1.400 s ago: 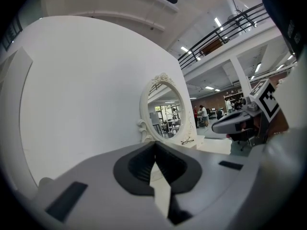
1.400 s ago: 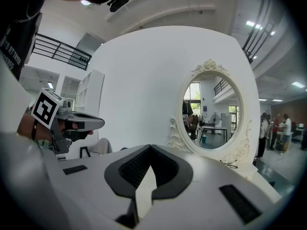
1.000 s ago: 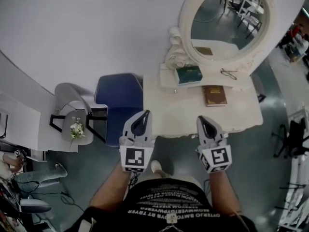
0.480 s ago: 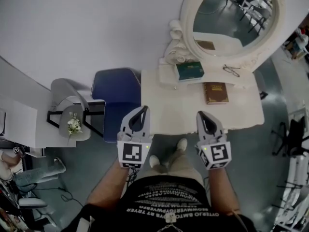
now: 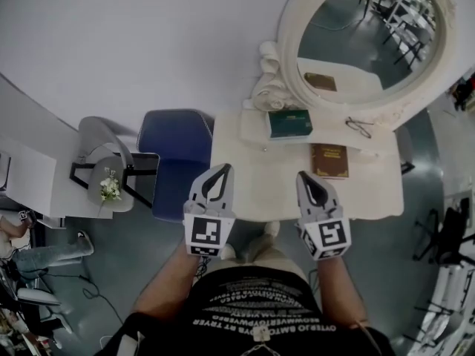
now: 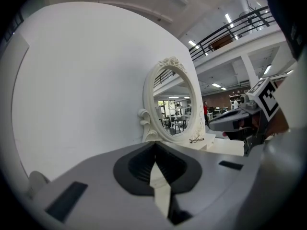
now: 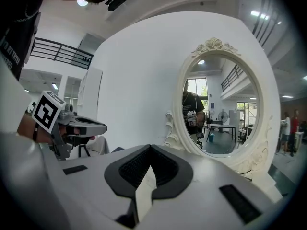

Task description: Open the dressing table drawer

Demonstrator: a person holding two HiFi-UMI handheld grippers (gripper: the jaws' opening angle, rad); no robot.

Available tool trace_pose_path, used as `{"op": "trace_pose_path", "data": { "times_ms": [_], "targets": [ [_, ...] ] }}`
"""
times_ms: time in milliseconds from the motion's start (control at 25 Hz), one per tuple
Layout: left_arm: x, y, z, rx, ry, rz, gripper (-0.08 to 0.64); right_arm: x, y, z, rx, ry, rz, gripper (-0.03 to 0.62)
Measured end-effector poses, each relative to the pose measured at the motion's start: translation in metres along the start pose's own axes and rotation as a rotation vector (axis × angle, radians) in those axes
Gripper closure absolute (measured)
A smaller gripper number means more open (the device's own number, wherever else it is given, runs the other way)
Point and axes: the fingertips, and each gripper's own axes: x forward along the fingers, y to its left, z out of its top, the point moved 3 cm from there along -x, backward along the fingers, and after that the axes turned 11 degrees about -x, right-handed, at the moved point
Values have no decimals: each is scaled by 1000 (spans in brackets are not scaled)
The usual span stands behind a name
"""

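The white dressing table [image 5: 271,188] stands against the wall with its oval mirror [image 5: 367,39]. Its drawer front is hidden under the tabletop in the head view. My left gripper [image 5: 220,170] hovers over the table's front left part, jaws shut and empty. My right gripper [image 5: 305,176] hovers over the front middle, also shut and empty. In the left gripper view the shut left gripper [image 6: 155,145] points at the mirror [image 6: 175,111], with the right gripper [image 6: 235,121] beside it. In the right gripper view the right gripper [image 7: 150,148] faces the mirror [image 7: 220,114], and the left gripper [image 7: 81,126] shows at left.
A green book [image 5: 289,123] and glasses [image 5: 359,127] lie on the raised shelf, a brown book [image 5: 329,160] on the tabletop. A blue chair [image 5: 178,154] stands left of the table, then a grey chair [image 5: 100,150] with flowers [image 5: 110,188].
Both grippers have moved forward together, from the table's front edge to over its front part. The person has stepped closer to the table. The jaws stay shut.
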Motion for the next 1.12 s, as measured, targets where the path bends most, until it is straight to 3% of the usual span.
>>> {"op": "trace_pose_path", "data": {
  "times_ms": [640,1120],
  "targets": [
    [77,-9,-36,-47,94,61,555,35,-54,-24,5,21,85,589],
    [124,-16,-80,-80,175,65,555,56,-70,-46,43,29,87,589]
  ]
}}
